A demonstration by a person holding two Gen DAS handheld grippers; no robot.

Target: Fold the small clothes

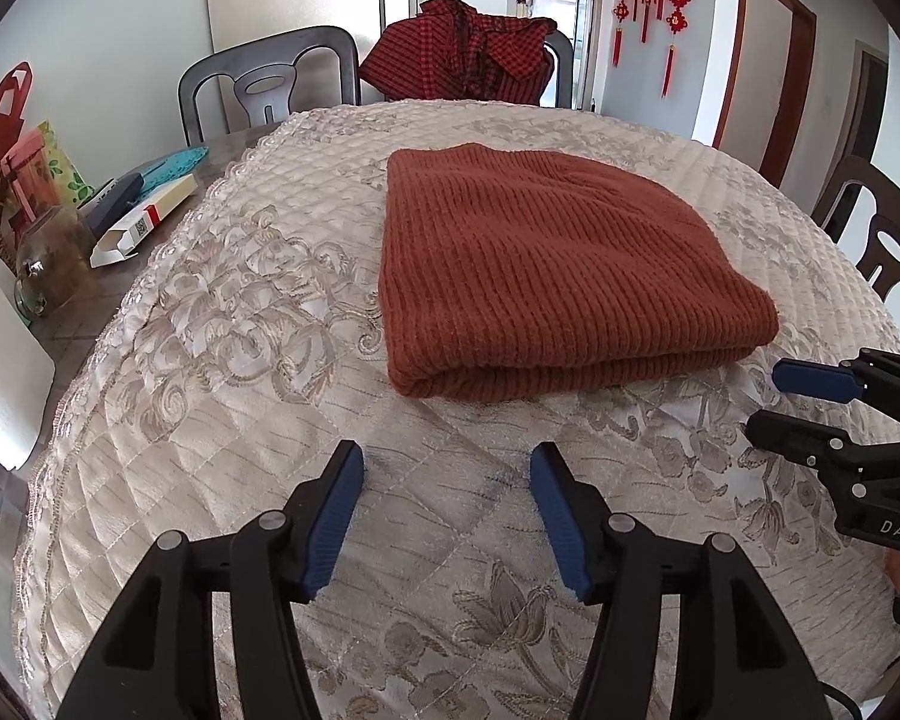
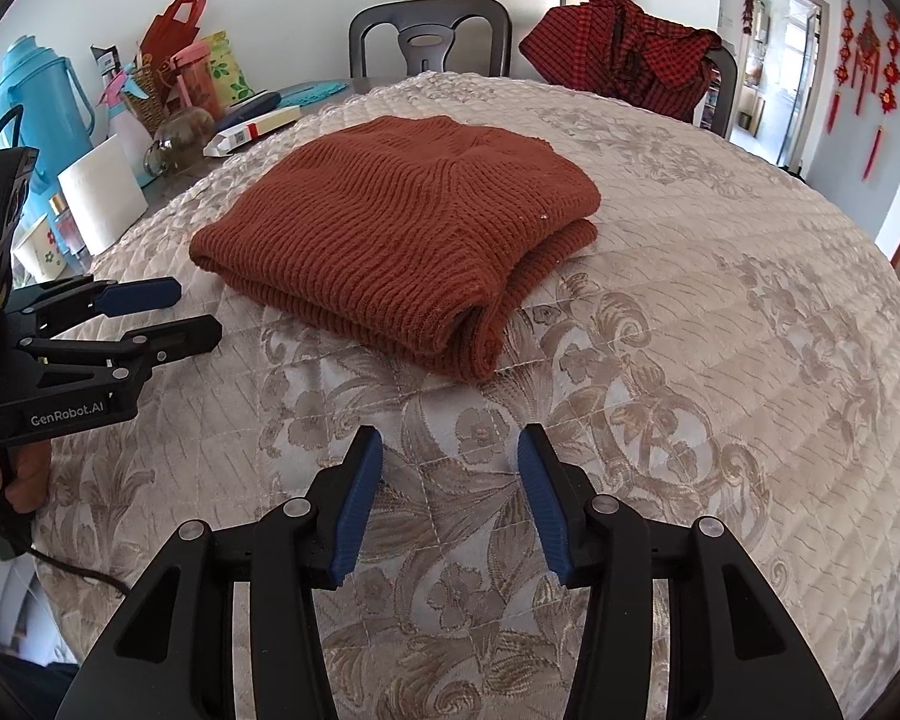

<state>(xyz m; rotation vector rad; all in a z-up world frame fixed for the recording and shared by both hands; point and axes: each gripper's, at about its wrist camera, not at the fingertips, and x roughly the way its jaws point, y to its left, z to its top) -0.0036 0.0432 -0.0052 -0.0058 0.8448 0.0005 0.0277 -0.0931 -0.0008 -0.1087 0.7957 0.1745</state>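
Note:
A rust-brown ribbed knit garment (image 1: pixel 546 264) (image 2: pixel 396 228) lies folded into a thick rectangle on the cream quilted tablecloth (image 1: pixel 222 420) (image 2: pixel 720 330). My left gripper (image 1: pixel 447 468) (image 2: pixel 195 309) hovers over bare cloth in front of the fold, open, nothing between its blue pads. My right gripper (image 2: pixel 450 450) (image 1: pixel 762 402) hangs open too, a little short of the garment's near corner, with only tablecloth between its fingers. Neither touches the knit.
A red checked garment (image 1: pixel 468 48) (image 2: pixel 624 54) is draped over a far chair. Dark chairs (image 1: pixel 270 84) (image 2: pixel 432 36) ring the table. At the left edge stand a blue thermos (image 2: pixel 30 114), a paper roll (image 2: pixel 102 198), a glass jar (image 1: pixel 51 264), boxes and bags.

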